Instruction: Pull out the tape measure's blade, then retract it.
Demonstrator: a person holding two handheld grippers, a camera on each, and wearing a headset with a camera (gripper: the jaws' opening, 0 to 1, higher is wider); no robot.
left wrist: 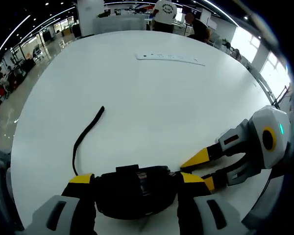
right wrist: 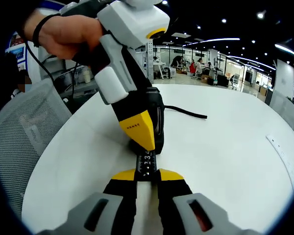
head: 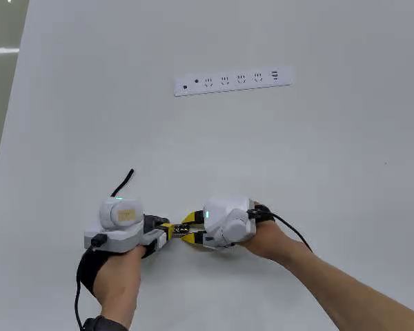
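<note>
Pull-out seems barely started: left gripper [left wrist: 136, 178] clamps tape measure [left wrist: 134, 195]; right gripper [right wrist: 147, 175], at its three o'clock, pinches blade [right wrist: 147, 164]; next, draw apart.

we count two grippers, the left gripper [head: 167, 232] and the right gripper [head: 184, 229]; one tape measure [left wrist: 134, 196]; one black strap [head: 123, 183]; one power strip [head: 232, 81]; one white table [head: 297, 158]; two people, one in white [left wrist: 164, 11], one in dark [left wrist: 198, 29].
</note>
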